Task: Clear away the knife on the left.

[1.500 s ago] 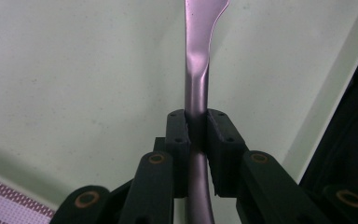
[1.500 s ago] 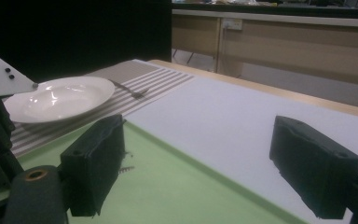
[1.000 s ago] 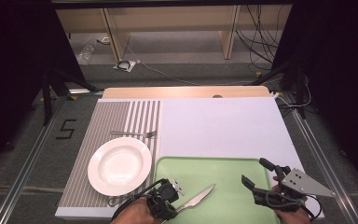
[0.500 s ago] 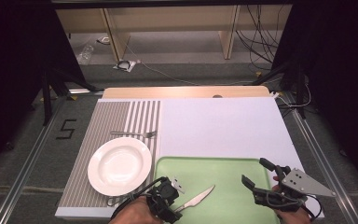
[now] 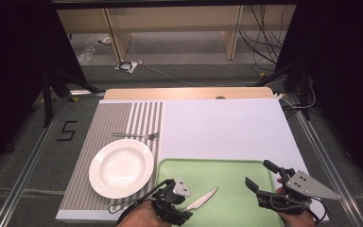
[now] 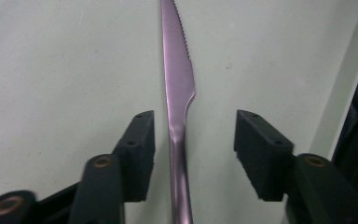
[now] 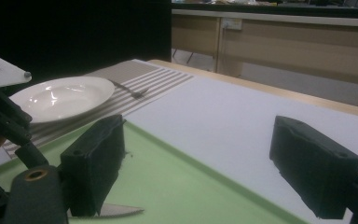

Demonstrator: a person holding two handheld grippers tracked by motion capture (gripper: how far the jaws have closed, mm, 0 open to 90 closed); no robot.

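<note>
With its jaws just closing around the knife [image 6: 179, 93] handle but not yet touching, the left gripper [image 6: 193, 135] must next clamp and lift; the right gripper [image 7: 200, 163] stands wide, empty.

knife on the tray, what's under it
The knife lies flat on the green tray, with nothing else seen beneath its blade. The left claw straddles its handle, pads apart from it, its jaws just closing. The handle's end is hidden under that claw.
</note>
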